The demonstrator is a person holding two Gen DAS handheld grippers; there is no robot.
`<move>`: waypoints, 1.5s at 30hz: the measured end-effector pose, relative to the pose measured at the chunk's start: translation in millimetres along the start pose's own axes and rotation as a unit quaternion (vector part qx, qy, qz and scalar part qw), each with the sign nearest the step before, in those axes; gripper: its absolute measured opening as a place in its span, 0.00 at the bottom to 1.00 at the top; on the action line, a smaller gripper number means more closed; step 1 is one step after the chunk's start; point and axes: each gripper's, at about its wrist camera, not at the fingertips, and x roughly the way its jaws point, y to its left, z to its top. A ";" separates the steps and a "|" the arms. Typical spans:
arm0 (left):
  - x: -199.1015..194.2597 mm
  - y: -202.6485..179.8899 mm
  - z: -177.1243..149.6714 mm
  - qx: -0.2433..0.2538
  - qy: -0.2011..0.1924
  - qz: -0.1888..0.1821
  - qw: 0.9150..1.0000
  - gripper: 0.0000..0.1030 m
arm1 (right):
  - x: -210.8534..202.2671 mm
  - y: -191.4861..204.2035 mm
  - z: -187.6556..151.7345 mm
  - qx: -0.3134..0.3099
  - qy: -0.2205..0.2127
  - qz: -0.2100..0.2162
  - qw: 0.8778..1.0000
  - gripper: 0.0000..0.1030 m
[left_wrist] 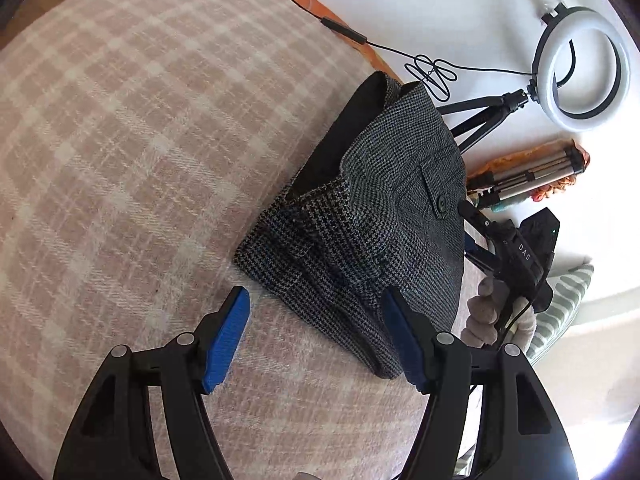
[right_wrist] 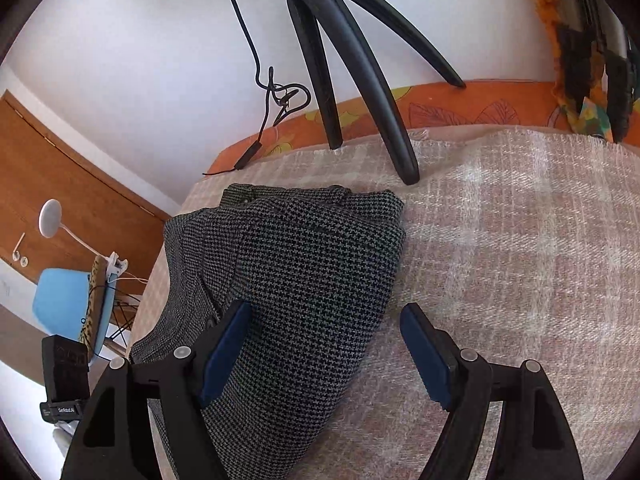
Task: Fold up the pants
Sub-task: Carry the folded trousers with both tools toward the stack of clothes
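The pants (left_wrist: pixel 372 216) are grey houndstooth, folded into a compact bundle on a pink plaid blanket (left_wrist: pixel 140 140). A buttoned pocket flap faces up in the left wrist view. My left gripper (left_wrist: pixel 316 300) is open and empty, just above the bundle's near corner. In the right wrist view the folded pants (right_wrist: pixel 304 280) fill the centre left. My right gripper (right_wrist: pixel 324 316) is open over the bundle's near right edge, its left finger above the cloth, its right finger above the blanket. The right gripper's body (left_wrist: pixel 516 256) shows past the bundle in the left wrist view.
A black tripod (right_wrist: pixel 352 80) stands on the blanket's far edge, carrying a ring light (left_wrist: pixel 580 68) with a trailing cable (left_wrist: pixel 432 72). A folded metal tripod (left_wrist: pixel 528 180) lies nearby. An orange patterned sheet (right_wrist: pixel 440 108) edges the bed. A blue chair (right_wrist: pixel 68 304) stands beyond the left side.
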 end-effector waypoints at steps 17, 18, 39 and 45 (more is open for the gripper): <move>20.4 -20.6 -2.9 0.020 -0.055 0.025 0.998 0.78 | 12.3 0.5 2.6 0.036 -0.034 0.036 0.998 0.81; 21.1 -21.0 -2.8 0.025 -0.058 0.029 0.998 0.79 | 10.4 -1.2 0.3 0.036 -0.033 0.040 0.998 0.81; 28.4 -56.7 4.0 0.079 -0.147 0.102 0.981 0.42 | 7.1 21.1 1.0 0.024 -0.070 -0.004 0.997 0.26; 25.5 -63.5 -1.6 0.124 -0.161 0.115 0.972 0.39 | -4.4 53.4 1.8 -0.039 -0.086 -0.050 0.994 0.21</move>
